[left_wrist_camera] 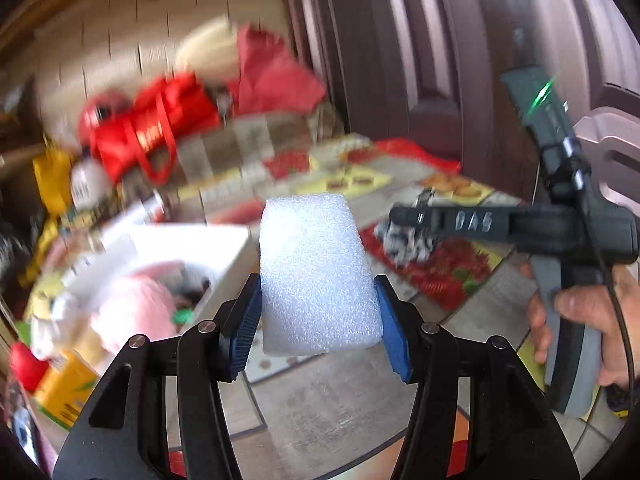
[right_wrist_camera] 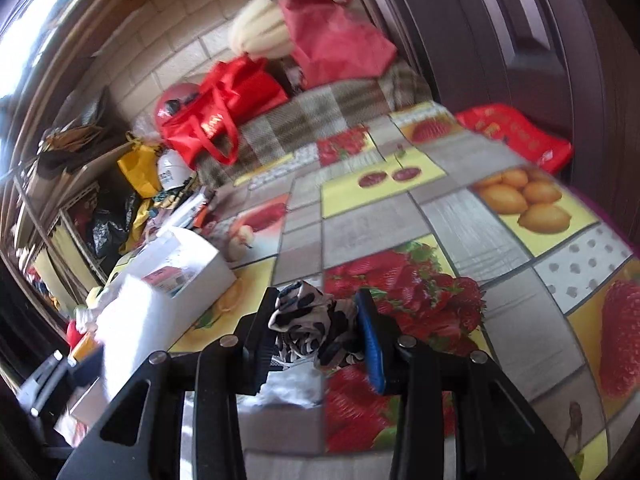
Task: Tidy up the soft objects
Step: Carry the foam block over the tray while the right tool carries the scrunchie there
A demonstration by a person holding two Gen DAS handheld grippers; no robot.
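Two loads are up over the fruit-print tablecloth [right_wrist_camera: 360,224]: the left gripper [left_wrist_camera: 318,320] squeezes a white foam block [left_wrist_camera: 316,276], the right gripper [right_wrist_camera: 320,332] pinches a spotted cloth [right_wrist_camera: 308,320]. Best carry both level to the white box [left_wrist_camera: 192,252], foam first.

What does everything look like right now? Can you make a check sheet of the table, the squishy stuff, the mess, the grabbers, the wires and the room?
Surface: table under a fruit-print oilcloth, flat.
Job's things: white foam block and crumpled black-and-white spotted cloth, both held up; open white cardboard box holds a pink plush toy.
Clutter: red tote bag, pink fabric bag, yellow bag, white helmet behind the table.
Grippers: left gripper jaws press the foam block; right gripper jaws clamp the spotted cloth.
Cables: black cable beside the hand on the right gripper.
Surroundings: pale brick wall, dark brown door.
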